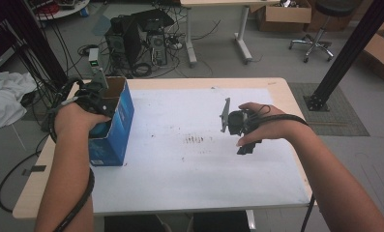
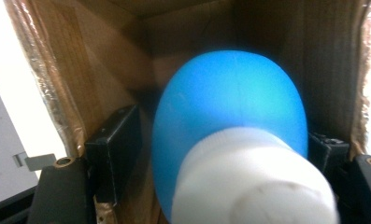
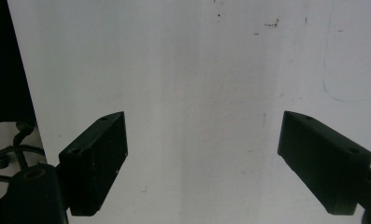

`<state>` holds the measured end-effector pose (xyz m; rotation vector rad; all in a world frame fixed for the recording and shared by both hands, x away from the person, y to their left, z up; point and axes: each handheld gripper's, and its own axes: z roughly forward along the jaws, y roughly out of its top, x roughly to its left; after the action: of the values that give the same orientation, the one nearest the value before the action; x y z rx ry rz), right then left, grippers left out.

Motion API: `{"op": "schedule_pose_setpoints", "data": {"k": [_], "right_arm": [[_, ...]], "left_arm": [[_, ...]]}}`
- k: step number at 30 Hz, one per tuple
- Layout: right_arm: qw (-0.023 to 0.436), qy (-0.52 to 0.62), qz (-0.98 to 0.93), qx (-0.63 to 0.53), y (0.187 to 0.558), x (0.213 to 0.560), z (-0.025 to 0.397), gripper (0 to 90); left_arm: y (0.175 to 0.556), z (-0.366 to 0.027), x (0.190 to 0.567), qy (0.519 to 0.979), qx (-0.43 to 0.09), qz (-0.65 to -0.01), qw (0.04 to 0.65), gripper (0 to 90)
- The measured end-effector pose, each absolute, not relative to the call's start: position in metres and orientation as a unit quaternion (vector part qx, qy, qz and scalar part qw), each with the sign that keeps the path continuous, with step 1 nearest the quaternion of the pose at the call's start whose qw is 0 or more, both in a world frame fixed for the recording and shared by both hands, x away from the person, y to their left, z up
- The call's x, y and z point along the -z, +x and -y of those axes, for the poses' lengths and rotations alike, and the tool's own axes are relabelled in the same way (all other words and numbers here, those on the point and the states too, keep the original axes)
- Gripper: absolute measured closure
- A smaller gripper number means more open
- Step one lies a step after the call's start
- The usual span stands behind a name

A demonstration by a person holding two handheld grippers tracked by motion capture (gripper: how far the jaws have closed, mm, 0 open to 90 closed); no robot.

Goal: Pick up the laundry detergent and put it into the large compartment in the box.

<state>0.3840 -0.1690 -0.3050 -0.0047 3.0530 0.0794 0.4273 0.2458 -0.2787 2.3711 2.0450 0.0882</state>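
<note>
Bulb [image 2: 230,121] sits clamped by left gripper [image 2: 216,149] inside box [image 1: 113,121]; right gripper [image 3: 211,163] gapes wide.

A white sheet [image 1: 189,159] covers most of the table [image 1: 281,89], bare wood showing along its far edge and sides. Dark smudges [image 1: 197,140] mark the sheet near its middle. On the floor beyond the table's far edge stand computer towers [image 1: 136,41] amid tangled cables [image 1: 83,50]. A cardboard carton [image 1: 284,14] and a wheeled stool [image 1: 317,46] sit past the far right corner. White cloth [image 1: 6,96] lies heaped off the left edge.
</note>
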Motion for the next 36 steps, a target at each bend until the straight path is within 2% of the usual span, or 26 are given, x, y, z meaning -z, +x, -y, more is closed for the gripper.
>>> {"op": "schedule_pose_setpoints", "data": {"k": [28, 36], "right_arm": [[0.049, -0.001, -0.998, -0.034, 0.380, 0.300, 0.172, 16.0], [0.049, -0.001, -0.998, -0.035, 0.379, 0.299, 0.172, 16.0]], "left_arm": [[0.417, -0.240, 0.240, 0.761, -0.062, -0.645, 0.011, 15.3], [0.411, -0.232, 0.228, 0.773, -0.067, -0.630, 0.002, 8.7]]}}
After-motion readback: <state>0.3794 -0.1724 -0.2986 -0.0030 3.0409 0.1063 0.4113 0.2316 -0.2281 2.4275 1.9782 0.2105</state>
